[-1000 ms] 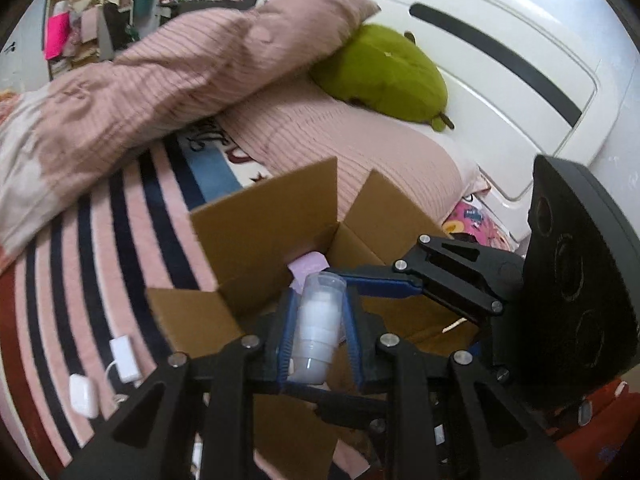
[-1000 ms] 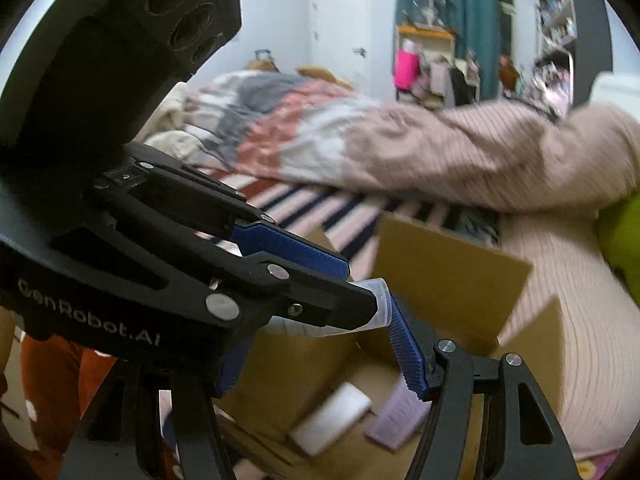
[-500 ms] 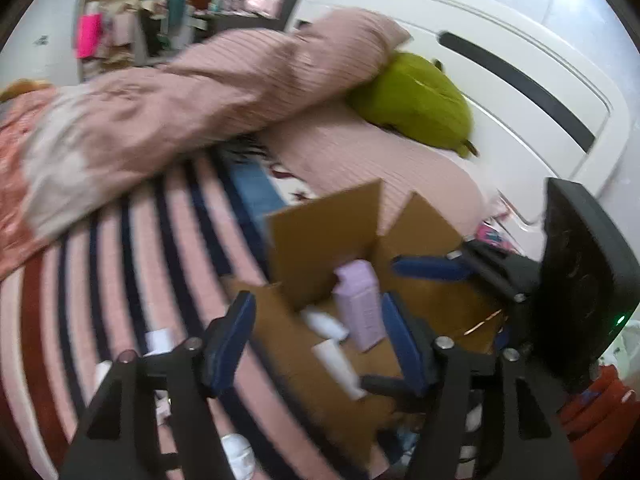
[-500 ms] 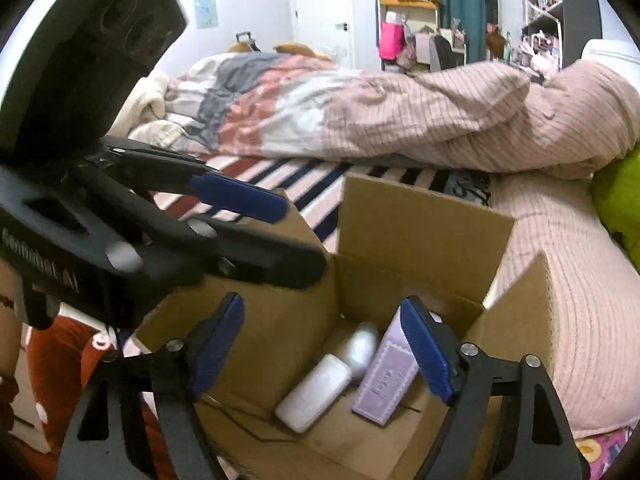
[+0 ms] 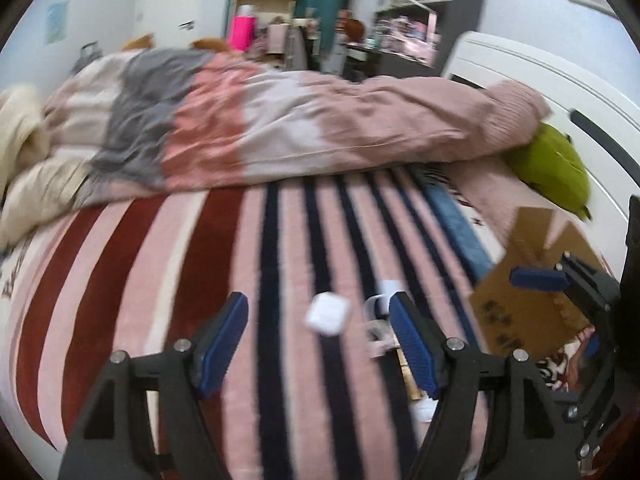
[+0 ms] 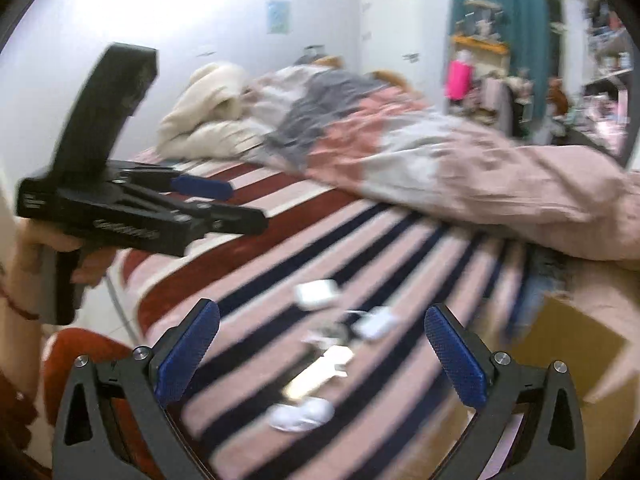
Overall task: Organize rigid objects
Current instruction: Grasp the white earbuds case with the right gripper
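Both claws, left (image 5: 318, 340) and right (image 6: 322, 354), are spread and empty, so a rushed grab could shove the white earbud case (image 5: 328, 314) across the soft striped blanket (image 5: 200, 280).

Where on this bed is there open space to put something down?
Free: the striped blanket between the rumpled duvet and the left gripper. Crowded: around the white case, where small white items cluster toward the cardboard box.

small white items (image 6: 320, 344) motion-blurred | cardboard box (image 5: 528, 280) partly hidden
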`<control>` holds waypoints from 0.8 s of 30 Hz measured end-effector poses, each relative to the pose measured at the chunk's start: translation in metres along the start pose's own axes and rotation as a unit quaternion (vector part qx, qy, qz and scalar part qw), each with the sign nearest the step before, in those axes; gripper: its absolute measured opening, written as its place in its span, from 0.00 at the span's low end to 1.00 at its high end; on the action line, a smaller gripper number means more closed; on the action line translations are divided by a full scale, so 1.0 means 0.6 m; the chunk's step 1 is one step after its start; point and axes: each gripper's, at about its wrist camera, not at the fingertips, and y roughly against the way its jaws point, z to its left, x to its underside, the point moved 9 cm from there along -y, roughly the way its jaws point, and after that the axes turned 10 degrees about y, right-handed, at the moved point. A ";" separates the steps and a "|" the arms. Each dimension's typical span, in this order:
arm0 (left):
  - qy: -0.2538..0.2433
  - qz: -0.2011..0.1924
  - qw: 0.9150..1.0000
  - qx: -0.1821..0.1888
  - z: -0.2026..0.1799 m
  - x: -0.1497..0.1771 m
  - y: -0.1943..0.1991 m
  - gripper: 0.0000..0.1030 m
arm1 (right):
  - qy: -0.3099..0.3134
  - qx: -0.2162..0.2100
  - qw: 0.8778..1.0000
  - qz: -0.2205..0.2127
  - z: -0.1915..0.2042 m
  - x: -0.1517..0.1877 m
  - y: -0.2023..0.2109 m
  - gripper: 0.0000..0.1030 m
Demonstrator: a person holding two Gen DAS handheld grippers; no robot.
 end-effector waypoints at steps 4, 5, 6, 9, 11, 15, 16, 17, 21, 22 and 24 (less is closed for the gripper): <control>0.042 0.006 0.999 0.014 0.074 0.026 -0.043 0.68 | -0.006 -0.034 0.999 0.035 0.036 0.003 -0.096 1.00; 0.048 0.017 0.999 0.004 0.086 0.035 -0.058 0.68 | -0.006 -0.037 0.998 0.047 0.038 0.008 -0.128 0.99; 0.042 0.028 0.999 -0.014 0.097 0.044 -0.073 0.68 | -0.005 -0.037 0.998 0.055 0.039 0.013 -0.151 0.99; 0.040 0.044 0.998 -0.018 0.111 0.054 -0.095 0.68 | -0.006 -0.030 0.996 0.086 0.026 0.031 -0.235 0.86; 0.046 0.040 0.998 -0.014 0.122 0.051 -0.093 0.68 | -0.008 -0.022 0.995 0.099 0.013 0.038 -0.274 0.86; 0.067 0.044 0.997 -0.014 0.132 0.055 -0.096 0.68 | -0.013 -0.002 0.992 0.123 -0.014 0.058 -0.329 0.76; 0.064 0.047 0.997 -0.017 0.131 0.056 -0.099 0.68 | -0.016 -0.002 0.992 0.128 -0.017 0.062 -0.334 0.70; 0.060 0.048 0.997 -0.019 0.129 0.057 -0.102 0.68 | -0.018 -0.001 0.990 0.137 -0.020 0.067 -0.340 0.60; 0.060 0.058 0.996 -0.016 0.124 0.060 -0.113 0.68 | -0.016 0.007 0.990 0.140 -0.027 0.072 -0.342 0.52; 0.060 0.060 0.996 -0.014 0.123 0.061 -0.114 0.68 | -0.015 0.008 0.990 0.138 -0.026 0.071 -0.340 0.51; 0.053 0.063 0.997 -0.004 0.115 0.061 -0.110 0.68 | -0.010 0.007 0.991 0.131 -0.020 0.067 -0.328 0.51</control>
